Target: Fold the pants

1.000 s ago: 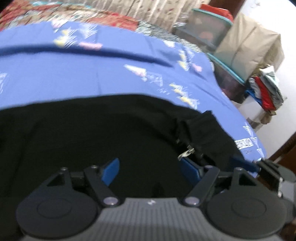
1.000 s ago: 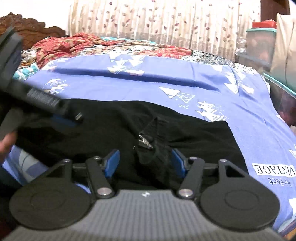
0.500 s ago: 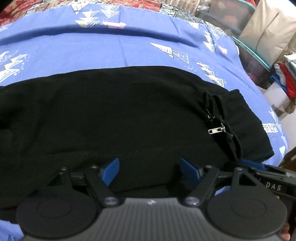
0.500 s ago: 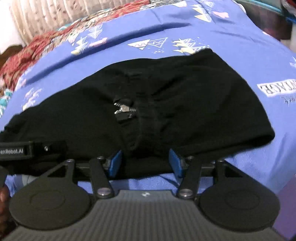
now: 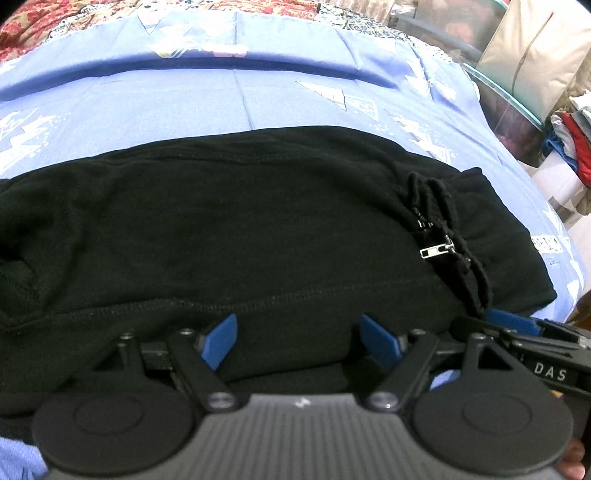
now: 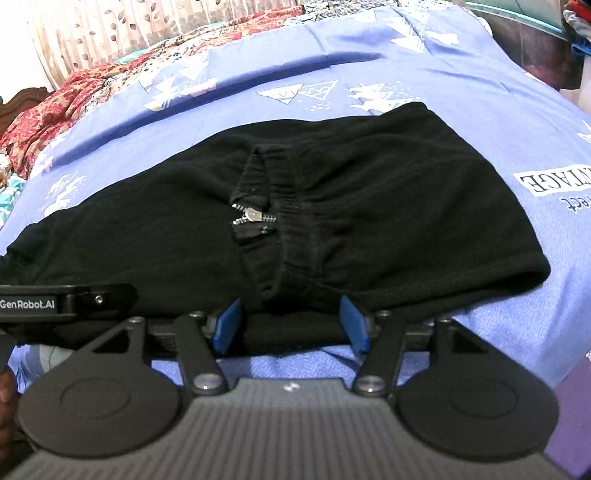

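Black pants (image 5: 240, 236) lie folded lengthwise across a blue printed bedsheet (image 5: 221, 96), waistband and silver zipper pull (image 5: 436, 251) at the right. My left gripper (image 5: 299, 338) is open and empty, its blue fingers just over the near hem. My right gripper (image 6: 291, 323) is open and empty at the near edge of the pants (image 6: 369, 206), below the zipper (image 6: 255, 214). The right gripper also shows at the lower right of the left wrist view (image 5: 517, 325), and the left gripper's body at the left of the right wrist view (image 6: 62, 295).
A red patterned blanket (image 6: 66, 99) lies at the far side of the bed (image 6: 443, 74). A curtain (image 6: 129, 26) hangs behind it. Storage boxes (image 5: 517, 74) and stacked clothes (image 5: 572, 136) stand right of the bed.
Both grippers have tilted down and drawn back toward the near hem of the pants. The pants lie flatter than one second ago. Both grippers stay open.
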Demonstrator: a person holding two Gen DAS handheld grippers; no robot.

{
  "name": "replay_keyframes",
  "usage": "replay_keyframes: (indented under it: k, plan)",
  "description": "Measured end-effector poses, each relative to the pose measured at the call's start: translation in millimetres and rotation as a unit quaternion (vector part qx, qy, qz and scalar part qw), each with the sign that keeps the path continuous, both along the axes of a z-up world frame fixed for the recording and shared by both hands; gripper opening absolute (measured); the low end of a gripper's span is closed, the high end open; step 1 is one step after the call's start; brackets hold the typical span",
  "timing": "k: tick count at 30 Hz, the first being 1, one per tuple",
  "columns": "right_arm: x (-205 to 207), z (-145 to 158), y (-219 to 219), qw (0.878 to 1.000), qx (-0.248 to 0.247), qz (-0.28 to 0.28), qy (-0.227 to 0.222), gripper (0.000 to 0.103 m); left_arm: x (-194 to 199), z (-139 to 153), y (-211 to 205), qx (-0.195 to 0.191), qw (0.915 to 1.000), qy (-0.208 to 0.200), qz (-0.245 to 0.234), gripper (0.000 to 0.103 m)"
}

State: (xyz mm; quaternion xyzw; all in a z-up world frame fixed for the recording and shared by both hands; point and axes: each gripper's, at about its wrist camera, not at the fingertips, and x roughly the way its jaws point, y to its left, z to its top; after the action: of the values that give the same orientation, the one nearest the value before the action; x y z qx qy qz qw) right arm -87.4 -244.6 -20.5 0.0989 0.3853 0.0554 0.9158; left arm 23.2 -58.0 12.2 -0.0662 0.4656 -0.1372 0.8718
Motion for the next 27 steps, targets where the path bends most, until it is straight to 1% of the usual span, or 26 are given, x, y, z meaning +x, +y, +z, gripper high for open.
replay_keyframes:
  k: [6,11,21,25,27]
  plan:
    - [-2,-1,3,1.0,-0.001,-0.002,-0.003,0.064,0,-1,0,-0.003,1.0,-0.001,0.001,0.077]
    - [-2,-1,4,1.0,-0.002,-0.005,-0.006,0.064,-1,-2,1,-0.006,1.0,-0.004,-0.003,0.08]
    - [0,0,13,1.0,-0.017,-0.008,-0.004,0.066,-4,-2,8,-0.019,0.9998,-0.01,-0.006,0.08]
    - [-2,7,19,0.999,-0.034,-0.014,0.001,0.064,-7,3,14,-0.03,0.9994,-0.014,-0.008,0.08]
    - [-6,13,22,0.999,-0.036,-0.013,-0.013,0.064,-11,10,18,-0.041,0.9989,-0.023,-0.01,0.08]
